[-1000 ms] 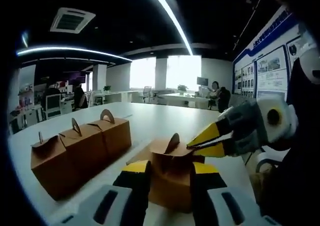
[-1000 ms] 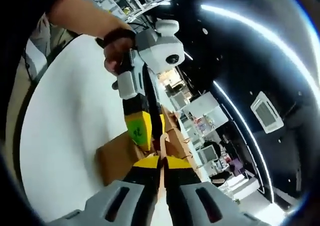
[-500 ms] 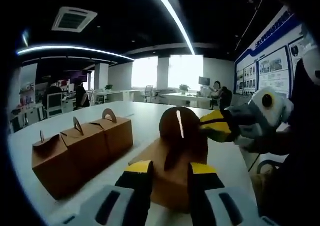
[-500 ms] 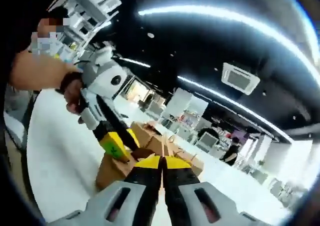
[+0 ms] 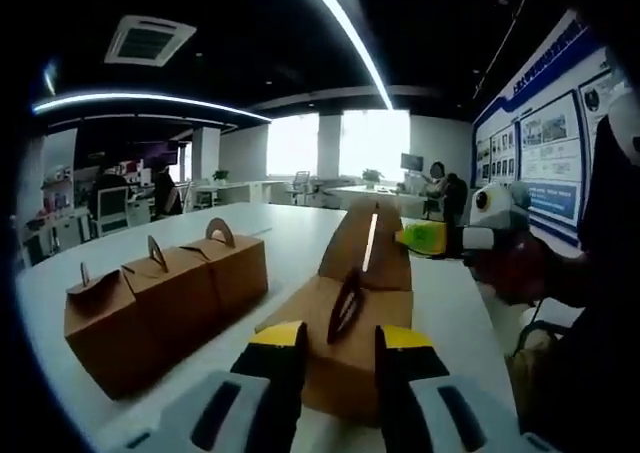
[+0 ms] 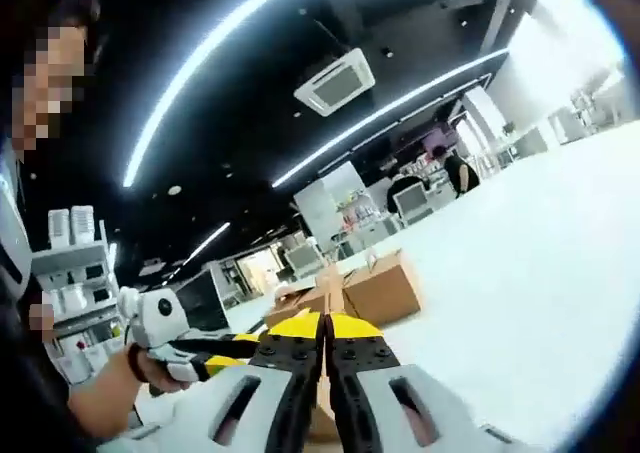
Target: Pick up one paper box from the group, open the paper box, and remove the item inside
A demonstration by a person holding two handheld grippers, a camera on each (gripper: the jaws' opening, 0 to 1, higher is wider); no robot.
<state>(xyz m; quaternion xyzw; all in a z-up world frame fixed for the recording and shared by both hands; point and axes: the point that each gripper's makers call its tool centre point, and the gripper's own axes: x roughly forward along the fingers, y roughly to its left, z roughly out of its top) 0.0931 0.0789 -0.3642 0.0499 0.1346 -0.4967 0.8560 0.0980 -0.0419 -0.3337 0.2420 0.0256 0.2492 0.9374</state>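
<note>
A brown paper box (image 5: 340,368) sits on the white table (image 5: 300,238) just past my left gripper (image 5: 340,341), whose yellow-tipped jaws stand close at either side of its near part and its handle tab. One top flap (image 5: 368,248) stands raised, pinched at its right edge by my right gripper (image 5: 422,237). In the right gripper view my right gripper (image 6: 323,325) is shut with the thin brown flap (image 6: 327,278) rising between its tips, and my left gripper (image 6: 225,351) comes in from the left. What is inside the box is hidden.
Three more closed boxes (image 5: 165,293) stand in a row at the left, also seen as the box group (image 6: 385,288). A hand (image 6: 150,365) holds the left gripper. Office desks and people are far behind; poster boards (image 5: 545,148) line the right wall.
My right gripper has pulled the box's top flap up and back, from lying over the box to standing upright. The right view has swung round. The left gripper has stayed put.
</note>
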